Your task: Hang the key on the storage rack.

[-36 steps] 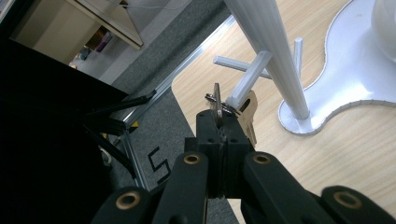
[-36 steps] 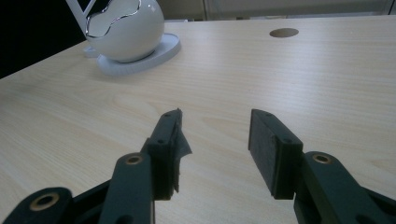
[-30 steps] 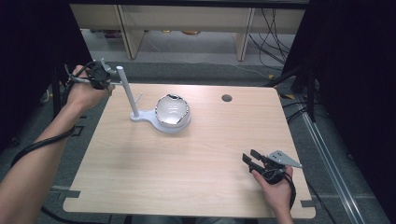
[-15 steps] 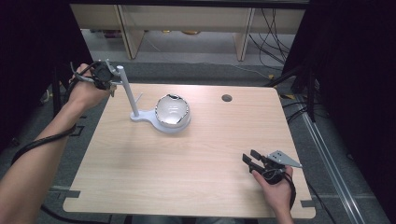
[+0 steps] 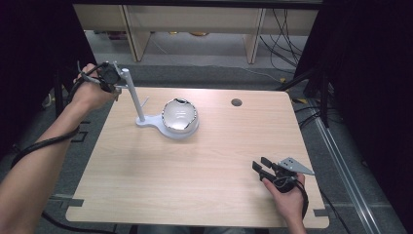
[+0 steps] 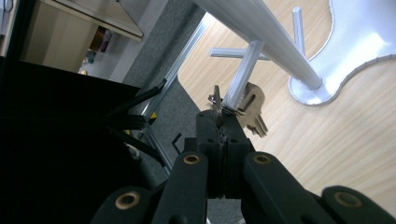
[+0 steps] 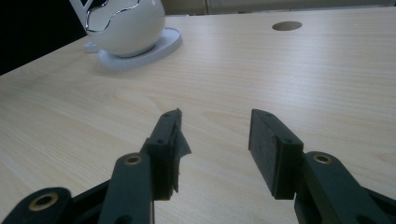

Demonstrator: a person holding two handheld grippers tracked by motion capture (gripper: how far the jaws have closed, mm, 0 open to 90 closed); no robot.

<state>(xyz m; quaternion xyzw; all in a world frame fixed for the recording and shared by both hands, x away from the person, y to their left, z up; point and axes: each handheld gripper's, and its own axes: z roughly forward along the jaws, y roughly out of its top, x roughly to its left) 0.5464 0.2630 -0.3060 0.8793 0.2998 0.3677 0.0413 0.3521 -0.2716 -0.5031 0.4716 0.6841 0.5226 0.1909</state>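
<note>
Key ring (image 6: 218,105), with a key (image 6: 252,108) hanging from it, sits at a short peg (image 6: 243,72) near the top of the white stand's pole (image 5: 133,95), at the table's (image 5: 204,161) far left corner. The left gripper (image 6: 218,116) has its jaws pressed together on the ring. Beside the pole, a white bowl (image 5: 179,117) rests on the stand's base. The right gripper (image 5: 261,168) lies spread, empty, near the front right edge.

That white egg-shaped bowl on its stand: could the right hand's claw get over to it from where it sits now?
Probably yes. The right claw rests open near the table's front right corner, and only bare wood lies between it and the egg-shaped bowl. The left claw is busy off to the side at the stand's post.
</note>
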